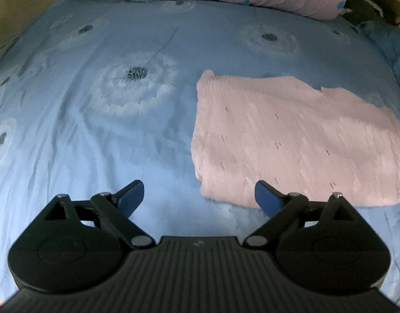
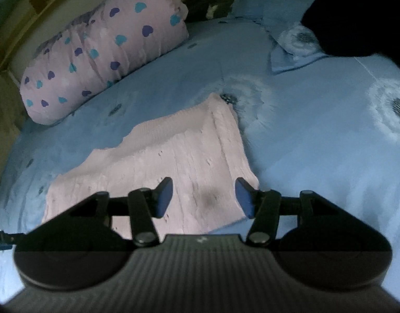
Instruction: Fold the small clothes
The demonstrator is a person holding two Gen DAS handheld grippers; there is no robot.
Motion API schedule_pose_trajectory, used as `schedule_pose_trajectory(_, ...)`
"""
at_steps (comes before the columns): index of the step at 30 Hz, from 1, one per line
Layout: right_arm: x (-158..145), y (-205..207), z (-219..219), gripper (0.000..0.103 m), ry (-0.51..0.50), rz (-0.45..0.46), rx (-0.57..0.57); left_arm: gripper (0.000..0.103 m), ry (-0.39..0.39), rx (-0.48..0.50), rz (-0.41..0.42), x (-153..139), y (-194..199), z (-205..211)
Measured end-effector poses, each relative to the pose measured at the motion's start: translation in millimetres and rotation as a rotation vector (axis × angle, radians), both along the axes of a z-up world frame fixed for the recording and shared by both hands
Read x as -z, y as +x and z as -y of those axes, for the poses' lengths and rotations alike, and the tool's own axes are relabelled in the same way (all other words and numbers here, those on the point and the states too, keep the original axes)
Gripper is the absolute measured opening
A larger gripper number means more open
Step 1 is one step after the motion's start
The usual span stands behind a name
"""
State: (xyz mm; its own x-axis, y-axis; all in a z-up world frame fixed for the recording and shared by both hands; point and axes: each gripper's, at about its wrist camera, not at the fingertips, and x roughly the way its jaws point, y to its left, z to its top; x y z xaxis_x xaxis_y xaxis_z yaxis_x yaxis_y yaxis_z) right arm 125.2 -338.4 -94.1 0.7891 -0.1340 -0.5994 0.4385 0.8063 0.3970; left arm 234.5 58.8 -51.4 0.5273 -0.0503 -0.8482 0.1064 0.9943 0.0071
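Knitwear, a pink knitted garment [image 1: 291,140], is seen lying flat and folded on a bed covered by a blue dandelion-print sheet [image 1: 95,130]. In the left wrist view the garment is placed to the right of centre, with its near left corner just beyond the left hand-held gripper [image 1: 200,198]. That gripper's blue-padded jaws are spread wide and nothing is held between them; its right finger is seen against the garment's near edge. In the right wrist view the garment [image 2: 174,161] is spread ahead and to the left, and the right hand-held gripper [image 2: 204,198] is held over its near right part, jaws parted and empty. A pink bolster with purple and teal hearts [image 2: 103,52] is laid across the far side of the bed. A dark object [image 2: 356,23], too blurred to be identified, is noted at far right.
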Motion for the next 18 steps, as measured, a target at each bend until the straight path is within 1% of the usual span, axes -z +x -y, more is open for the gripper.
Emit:
schedule_pose_trajectory(6, 5.8, -12.9, -6.9, 0.056, 0.038, -0.007, 0.033, 0.097, 0.011, -0.016, -0.018, -0.9, -15.7, 5.7)
schedule_pose_trajectory(8, 8.1, -15.1, -9.6, 0.061, 0.039, -0.009, 0.04, 0.097, 0.005, -0.016, -0.023, -0.5, -17.9, 6.4)
schedule_pose_trajectory(9, 9.2, -15.9, -10.7, 0.066, 0.038, -0.01, 0.043, 0.098, 0.002, -0.016, -0.025, 0.0, -18.3, 6.8)
schedule_pose_trajectory(10, 10.6, -15.8, -11.7, 0.067, 0.035, -0.012, 0.047, 0.098, -0.001, -0.017, -0.027, 1.3, -17.5, 7.1)
schedule_pose_trajectory(18, 25.3, -4.8, -9.5, 0.067, 0.08, -0.028, 0.067, 0.098, 0.016, -0.012, -0.046, 12.2, -12.5, 11.9)
